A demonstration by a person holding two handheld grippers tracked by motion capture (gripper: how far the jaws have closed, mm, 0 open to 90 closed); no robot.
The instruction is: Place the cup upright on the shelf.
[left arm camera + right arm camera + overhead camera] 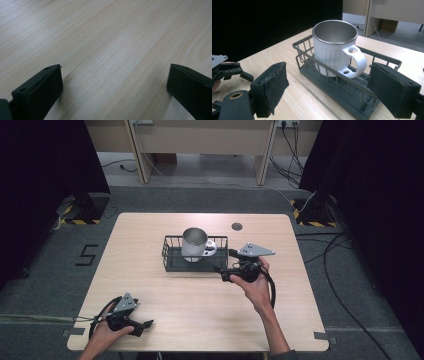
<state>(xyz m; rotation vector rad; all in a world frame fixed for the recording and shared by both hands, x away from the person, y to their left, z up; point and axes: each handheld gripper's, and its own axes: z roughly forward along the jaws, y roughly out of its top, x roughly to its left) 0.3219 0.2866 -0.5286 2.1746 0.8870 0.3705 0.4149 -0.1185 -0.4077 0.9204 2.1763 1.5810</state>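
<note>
Where the basket (352, 92) walls rise, the mug (334, 50) base hides.

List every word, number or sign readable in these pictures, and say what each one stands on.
"5": black tape figure on the grey carpet floor, left of the light wooden table.
White mug with steel lining: no text visible.
Dark wire basket: no text visible.
Nothing else reads as text.

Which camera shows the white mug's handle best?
The right gripper view: the mug stands close up in the wire basket, its handle turned toward the camera. The high view shows the mug small, from above. The left gripper view looks at bare table.
</note>
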